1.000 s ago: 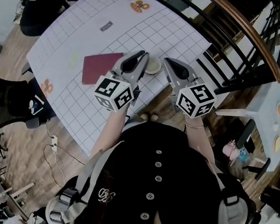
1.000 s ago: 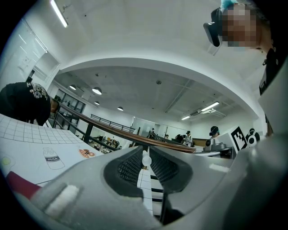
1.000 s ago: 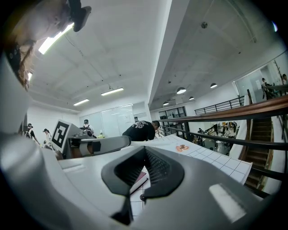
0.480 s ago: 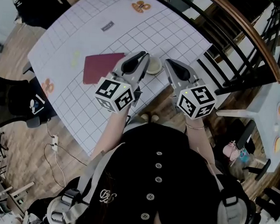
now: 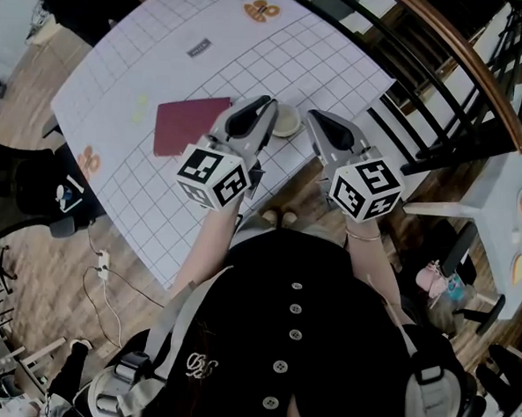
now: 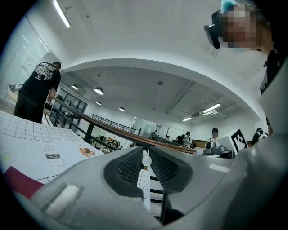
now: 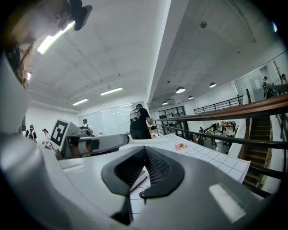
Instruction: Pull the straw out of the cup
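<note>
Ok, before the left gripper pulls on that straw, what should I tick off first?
1. Straw between the jaws of the left gripper: ok. Its white tip sits between them and they look closed on it.
2. Right gripper free: ok. Its jaws are together with nothing between them.
3. Cup steadied: not ok. It stands between the two grippers and neither one holds it.
4. Straw's lower end in or out of the cup: cannot tell. It is hidden under the left gripper in the head view.
</note>
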Motion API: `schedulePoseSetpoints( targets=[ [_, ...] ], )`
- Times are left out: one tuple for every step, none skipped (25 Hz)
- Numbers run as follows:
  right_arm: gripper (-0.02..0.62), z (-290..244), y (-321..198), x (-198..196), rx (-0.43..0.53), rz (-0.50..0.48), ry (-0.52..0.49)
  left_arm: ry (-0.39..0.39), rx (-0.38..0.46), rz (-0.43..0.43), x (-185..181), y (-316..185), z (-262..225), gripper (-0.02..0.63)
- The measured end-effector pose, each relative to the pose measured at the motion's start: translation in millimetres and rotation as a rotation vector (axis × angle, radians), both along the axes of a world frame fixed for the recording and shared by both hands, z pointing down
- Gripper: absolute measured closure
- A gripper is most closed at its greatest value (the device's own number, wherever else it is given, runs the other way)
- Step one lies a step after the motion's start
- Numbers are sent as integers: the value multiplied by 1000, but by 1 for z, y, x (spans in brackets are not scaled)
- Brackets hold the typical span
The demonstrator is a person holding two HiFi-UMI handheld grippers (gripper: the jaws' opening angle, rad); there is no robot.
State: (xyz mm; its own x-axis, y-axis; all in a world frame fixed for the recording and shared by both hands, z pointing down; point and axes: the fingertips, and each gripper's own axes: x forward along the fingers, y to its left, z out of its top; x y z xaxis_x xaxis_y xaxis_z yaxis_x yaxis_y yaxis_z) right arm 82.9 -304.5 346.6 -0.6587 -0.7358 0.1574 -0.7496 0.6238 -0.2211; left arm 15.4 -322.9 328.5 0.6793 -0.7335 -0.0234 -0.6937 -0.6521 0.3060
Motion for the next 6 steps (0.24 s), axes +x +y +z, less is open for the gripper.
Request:
schedulePoseSetpoints(
  targets=[
    [595, 0, 0, 0, 1, 0, -1, -1, -1, 0, 1, 0, 0, 561],
    [595, 0, -1, 1, 2, 0, -1, -2, -1, 0, 1, -1, 1, 561],
    [597, 0, -1, 1, 3, -1, -1, -4, -1, 1, 2, -1, 1, 561],
    [595, 0, -1, 2, 4, -1, -1, -5, 0, 1, 2, -1, 2, 561],
    [595, 0, -2, 2, 4, -2, -1, -6, 0, 1, 3, -2, 2, 561],
    [597, 0, -2, 3, 5, -2, -1, -7, 0, 1, 3, -2, 2, 561]
  ],
)
